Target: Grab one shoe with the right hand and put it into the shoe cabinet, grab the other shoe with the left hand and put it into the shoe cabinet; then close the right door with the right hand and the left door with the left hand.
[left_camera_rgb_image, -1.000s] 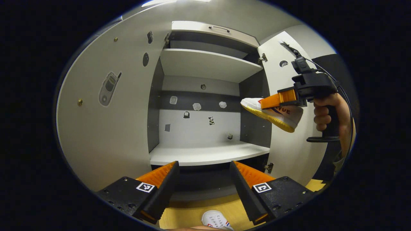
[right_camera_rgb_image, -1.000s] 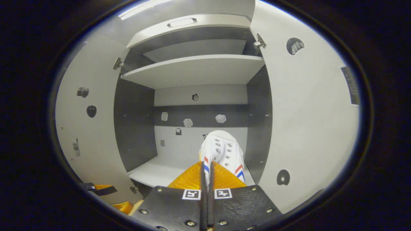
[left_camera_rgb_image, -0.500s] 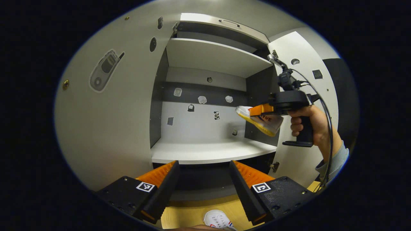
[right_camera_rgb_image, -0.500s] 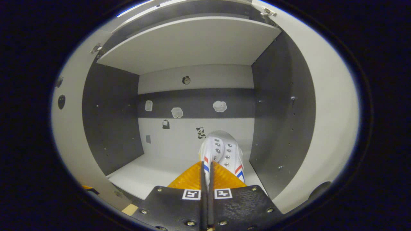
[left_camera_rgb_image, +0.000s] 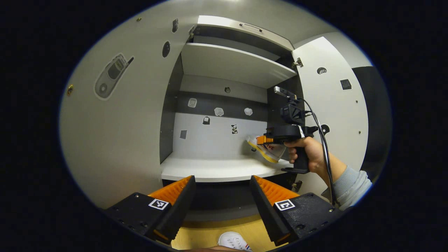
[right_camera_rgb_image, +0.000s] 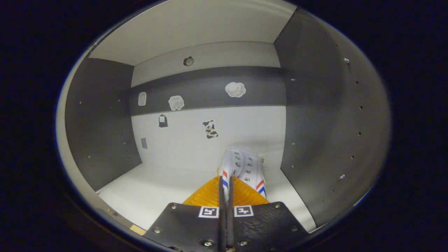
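The shoe (right_camera_rgb_image: 243,168) looks like white canvas with metal eyelets; the cabinet shelf (left_camera_rgb_image: 217,169) is smooth, matt laminate.

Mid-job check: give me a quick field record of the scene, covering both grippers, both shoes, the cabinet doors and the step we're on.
right gripper: shut on the first shoe, inside the cabinet's lower compartment
first shoe: held, toe pointing at the back wall, over the right part of the lower shelf; whether it touches the shelf, cannot tell
left gripper: open, holding nothing, outside the cabinet front
second shoe: on the wooden floor below the left gripper
left door: open
right door: open
step: first shoe not yet released
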The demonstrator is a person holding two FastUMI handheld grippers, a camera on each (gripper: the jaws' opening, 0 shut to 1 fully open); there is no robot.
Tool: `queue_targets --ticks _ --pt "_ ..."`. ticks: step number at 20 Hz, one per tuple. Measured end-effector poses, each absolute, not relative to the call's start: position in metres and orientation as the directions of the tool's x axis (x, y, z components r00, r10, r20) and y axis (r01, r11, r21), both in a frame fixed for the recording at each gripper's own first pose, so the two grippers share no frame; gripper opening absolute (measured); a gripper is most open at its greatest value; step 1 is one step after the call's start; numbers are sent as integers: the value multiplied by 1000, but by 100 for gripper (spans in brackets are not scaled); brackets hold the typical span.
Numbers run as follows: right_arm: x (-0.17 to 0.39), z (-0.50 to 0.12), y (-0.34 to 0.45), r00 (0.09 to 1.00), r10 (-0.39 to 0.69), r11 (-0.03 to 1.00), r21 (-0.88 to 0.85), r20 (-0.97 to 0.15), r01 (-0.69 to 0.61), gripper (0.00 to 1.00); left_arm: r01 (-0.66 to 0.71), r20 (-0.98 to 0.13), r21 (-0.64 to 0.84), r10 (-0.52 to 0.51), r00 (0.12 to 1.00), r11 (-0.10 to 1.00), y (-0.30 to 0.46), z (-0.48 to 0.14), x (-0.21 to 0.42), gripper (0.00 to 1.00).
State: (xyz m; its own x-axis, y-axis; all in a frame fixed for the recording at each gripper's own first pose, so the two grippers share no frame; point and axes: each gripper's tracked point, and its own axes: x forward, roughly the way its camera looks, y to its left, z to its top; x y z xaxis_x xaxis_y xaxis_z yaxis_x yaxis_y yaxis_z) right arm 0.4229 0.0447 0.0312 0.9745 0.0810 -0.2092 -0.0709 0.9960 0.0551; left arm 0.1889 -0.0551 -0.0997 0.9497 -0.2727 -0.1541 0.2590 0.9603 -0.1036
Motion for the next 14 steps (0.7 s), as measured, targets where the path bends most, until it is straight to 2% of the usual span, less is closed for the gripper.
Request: queue_targets --ticks 2,7,8,9,11,12,13,14 --pt "424 26 39 976 58 998 42 -210 -50 4 237 -172 -101 -252 952 966 -54 -105 193 94" --pt "386 64 27 996 3 998 66 -90 3 92 205 -194 -82 -217 957 975 -51 -111 194 94" --pt "374 68 27 997 1 998 67 -77 4 98 200 -191 -85 -213 958 976 -51 -111 193 94" --pt "362 71 26 998 0 998 66 -66 4 98 200 -188 -85 -212 959 976 -52 -109 191 94" --pt "336 74 28 999 5 998 64 -44 -2 98 198 -178 -91 -211 961 976 -53 -105 186 94" --pt "321 76 28 1000 6 998 64 -31 -4 94 199 -173 -94 -213 962 975 -55 -103 182 94" --pt "306 77 33 1000 20 998 66 -18 -19 100 213 -169 -95 -227 959 972 -59 -101 178 94" --pt "288 78 39 999 40 997 72 -3 -40 94 228 -161 -98 -242 957 969 -62 -97 174 94"
